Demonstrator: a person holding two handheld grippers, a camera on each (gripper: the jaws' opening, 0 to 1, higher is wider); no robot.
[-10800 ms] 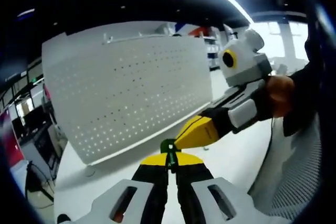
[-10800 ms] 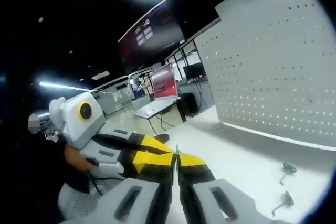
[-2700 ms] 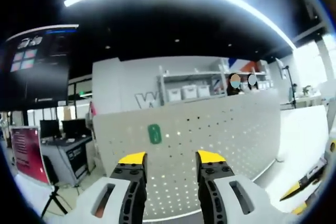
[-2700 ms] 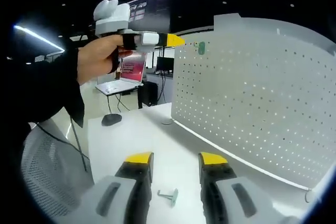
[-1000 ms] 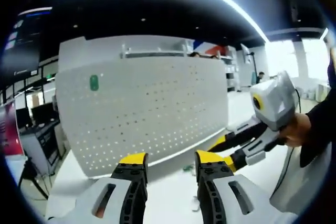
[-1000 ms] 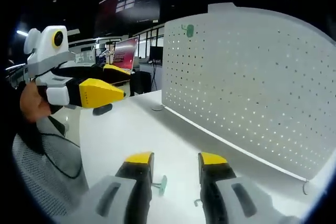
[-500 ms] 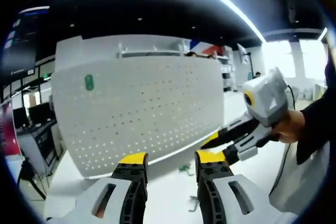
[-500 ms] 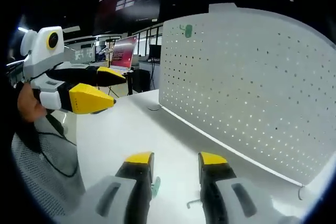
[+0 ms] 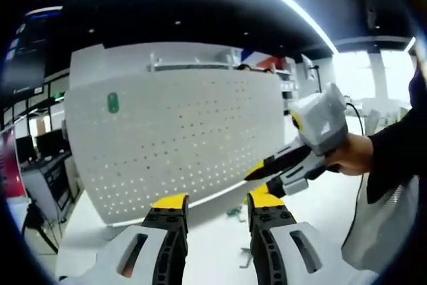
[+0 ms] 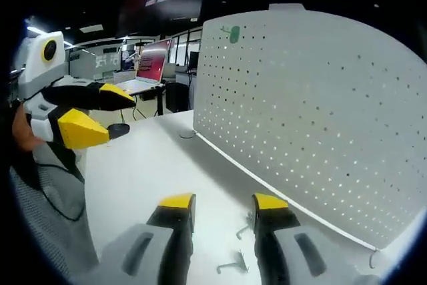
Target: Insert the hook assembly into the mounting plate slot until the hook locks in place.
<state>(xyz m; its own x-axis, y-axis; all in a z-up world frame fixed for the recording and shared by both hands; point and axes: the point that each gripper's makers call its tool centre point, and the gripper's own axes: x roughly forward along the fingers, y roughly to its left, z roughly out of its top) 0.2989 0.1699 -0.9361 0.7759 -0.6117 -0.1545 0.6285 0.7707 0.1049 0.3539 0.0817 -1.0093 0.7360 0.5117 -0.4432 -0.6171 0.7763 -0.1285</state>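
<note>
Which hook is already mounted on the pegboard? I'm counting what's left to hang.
The green hook near the white pegboard's upper corner is mounted; the other hooks lie loose on the table below it.

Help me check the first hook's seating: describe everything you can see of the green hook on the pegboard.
The green hook is a small, rounded, plastic-looking green piece sitting upright against the white pegboard, near its top corner on the laptop side; it shows there in the right gripper view as well. Neither gripper touches it. It is too small to tell whether it has locked.
</note>
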